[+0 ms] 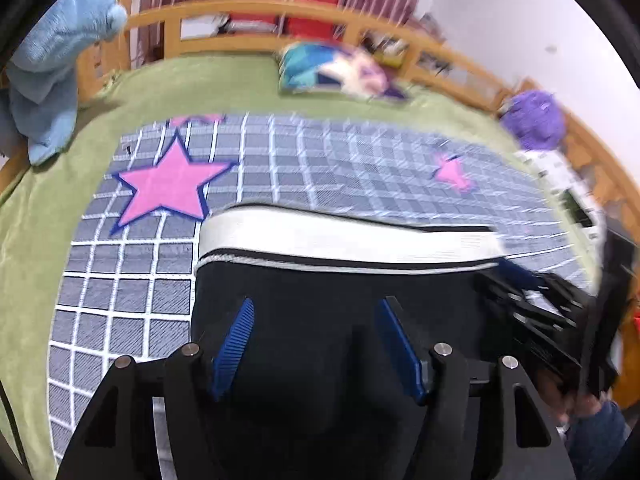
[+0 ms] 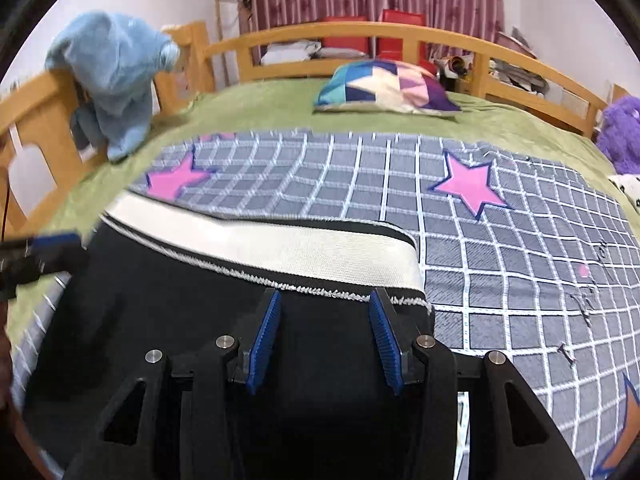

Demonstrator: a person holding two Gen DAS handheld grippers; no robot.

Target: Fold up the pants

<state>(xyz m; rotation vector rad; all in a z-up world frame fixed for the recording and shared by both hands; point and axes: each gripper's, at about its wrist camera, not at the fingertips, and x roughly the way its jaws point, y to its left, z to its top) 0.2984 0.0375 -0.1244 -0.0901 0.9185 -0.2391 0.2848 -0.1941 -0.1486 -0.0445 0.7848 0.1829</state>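
Note:
Black pants point(image 1: 320, 312) with a wide white waistband point(image 1: 340, 236) lie flat on a grey checked blanket with pink stars point(image 1: 304, 164). My left gripper point(image 1: 316, 306) is open, its blue fingers spread over the black cloth just below the waistband. In the right wrist view the same pants point(image 2: 168, 312) and waistband point(image 2: 280, 248) show. My right gripper point(image 2: 324, 300) is open over the cloth near the waistband's right end. The right gripper shows at the pants' right edge in the left wrist view point(image 1: 532, 300); the left gripper shows at the left edge of the right wrist view point(image 2: 44, 248).
A green bedspread point(image 2: 260, 108) covers the bed inside a wooden rail point(image 2: 360, 36). A patchwork pillow point(image 2: 388, 88) lies at the far side. A light blue garment point(image 2: 112, 76) hangs over the left rail. A purple plush toy point(image 2: 624, 136) sits at the right.

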